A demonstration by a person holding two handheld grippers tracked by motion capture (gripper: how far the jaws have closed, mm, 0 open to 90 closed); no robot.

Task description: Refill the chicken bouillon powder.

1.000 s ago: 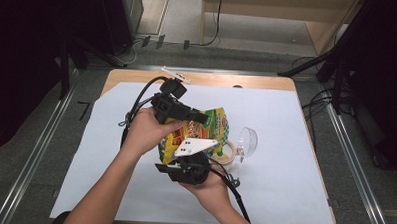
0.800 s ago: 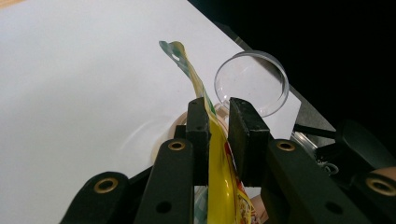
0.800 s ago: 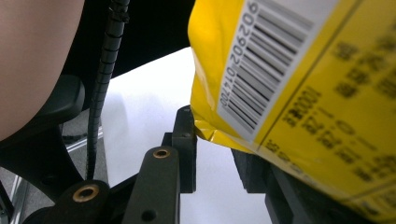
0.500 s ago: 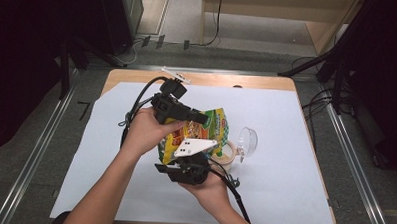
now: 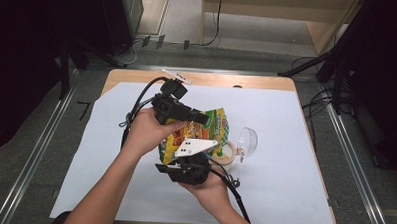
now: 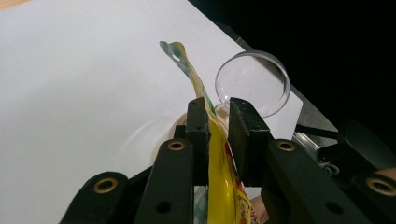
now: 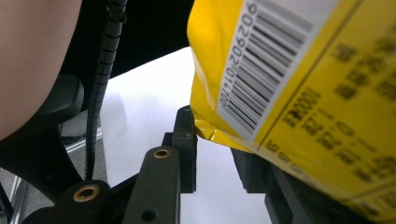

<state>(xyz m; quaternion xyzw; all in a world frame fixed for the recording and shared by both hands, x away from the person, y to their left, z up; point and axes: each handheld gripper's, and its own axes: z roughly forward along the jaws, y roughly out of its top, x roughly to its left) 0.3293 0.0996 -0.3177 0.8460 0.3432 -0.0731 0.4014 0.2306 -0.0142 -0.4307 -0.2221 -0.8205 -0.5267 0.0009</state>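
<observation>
— What's up there? A yellow snack bag [image 5: 195, 134], glossy, green checks at its top edge, barcode on the back, held above the white sheet [image 5: 283, 195].
— Grip? Left gripper [image 6: 218, 122] pinches its upper edge; right gripper [image 7: 212, 154] clamps the lower corner.

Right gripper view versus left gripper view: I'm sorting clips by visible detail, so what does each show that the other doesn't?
The right gripper view alone shows the barcode on the yellow snack bag and a ribbed cable. The left gripper view alone shows a clear round lid. Both show the bag between black jaws, over the white sheet.
</observation>
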